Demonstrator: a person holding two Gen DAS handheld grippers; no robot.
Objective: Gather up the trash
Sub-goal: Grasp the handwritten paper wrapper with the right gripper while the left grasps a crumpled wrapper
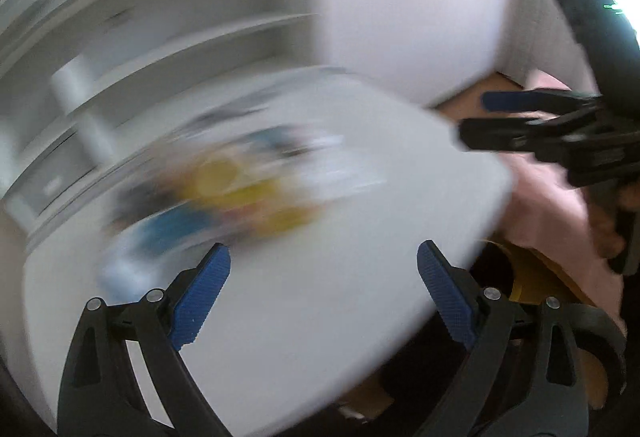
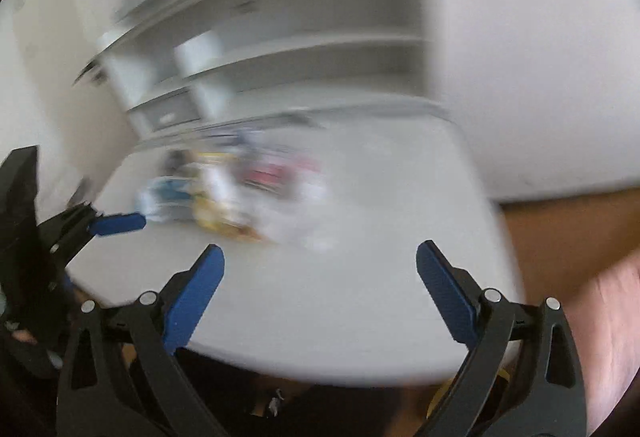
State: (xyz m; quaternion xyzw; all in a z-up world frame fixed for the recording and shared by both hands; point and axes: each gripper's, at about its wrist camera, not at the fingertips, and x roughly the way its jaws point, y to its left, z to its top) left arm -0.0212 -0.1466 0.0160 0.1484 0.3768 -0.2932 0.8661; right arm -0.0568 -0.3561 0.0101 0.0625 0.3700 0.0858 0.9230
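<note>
Hovering over the near edge of the white table (image 1: pixel 360 277), the left gripper (image 1: pixel 324 265) shows both blue-padded fingers (image 1: pixel 200 301) spread wide with nothing between them, only bare tabletop in the gap. Same story on the other side: the right gripper (image 2: pixel 320 265) is splayed wide as well, its blue pads (image 2: pixel 192 301) apart and empty, poised above the table's (image 2: pixel 360 297) front rim.

Moving outward, everything is heavily smeared by blur. Ahead of the left gripper, toward the middle of the table, sits the trash pile (image 1: pixel 240 193): a jumble of yellow, blue, white and dark patches, too blurred to name piece by piece. From the right wrist view the same trash pile (image 2: pixel 236 193) lies further out on the table, with a yellow streak, a blue-and-white bit at its left and a pinkish-red patch at its right. Neither gripper touches it.

Each tool catches the other: the right gripper (image 1: pixel 476 117) pokes in from the right edge of the left view, out past the table's corner, fingers apart; the left gripper (image 2: pixel 120 223) shows at the left edge of the right view, one blue pad visible near the pile's left end.

Beyond the table, pale shelving (image 2: pixel 300 49) runs along the wall, and brown floor (image 2: pixel 560 229) shows to the right. A pinkish cloth (image 1: pixel 552 205) lies past the table's right corner.
</note>
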